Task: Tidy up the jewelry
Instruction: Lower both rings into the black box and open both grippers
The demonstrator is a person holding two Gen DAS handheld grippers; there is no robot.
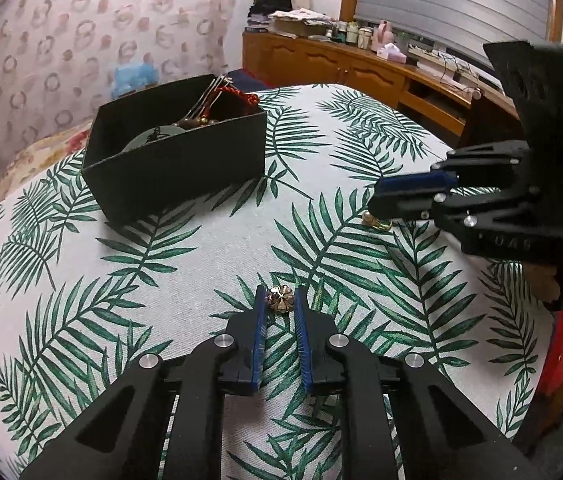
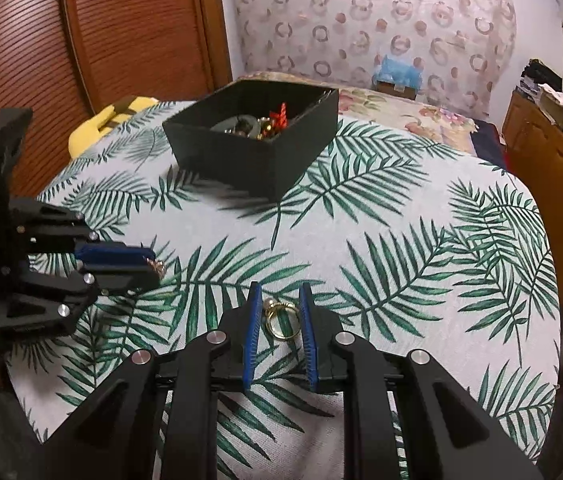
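Observation:
A small gold and dark flower-shaped ornament [image 1: 280, 300] sits on the palm-leaf tablecloth [image 1: 209, 240], and my left gripper [image 1: 280, 291] is shut on it, both blue pads against its sides. In the right wrist view that gripper [image 2: 153, 267] comes in from the left with the ornament [image 2: 158, 266] at its tips. My right gripper [image 2: 280, 293] is shut on a gold ring with a pearl [image 2: 281, 320], low on the cloth. The left wrist view shows the right gripper [image 1: 375, 198] with the ring [image 1: 379, 223] under its tips. A black open box [image 1: 173, 168] [image 2: 257, 156] holds beads and a red tassel.
The box stands at the far side of the round table. A yellow object [image 2: 93, 128] lies at the table's far left edge. A wooden cabinet [image 1: 321, 64] with clutter runs along the right wall. A flowered bed cover [image 2: 401, 108] lies behind the table.

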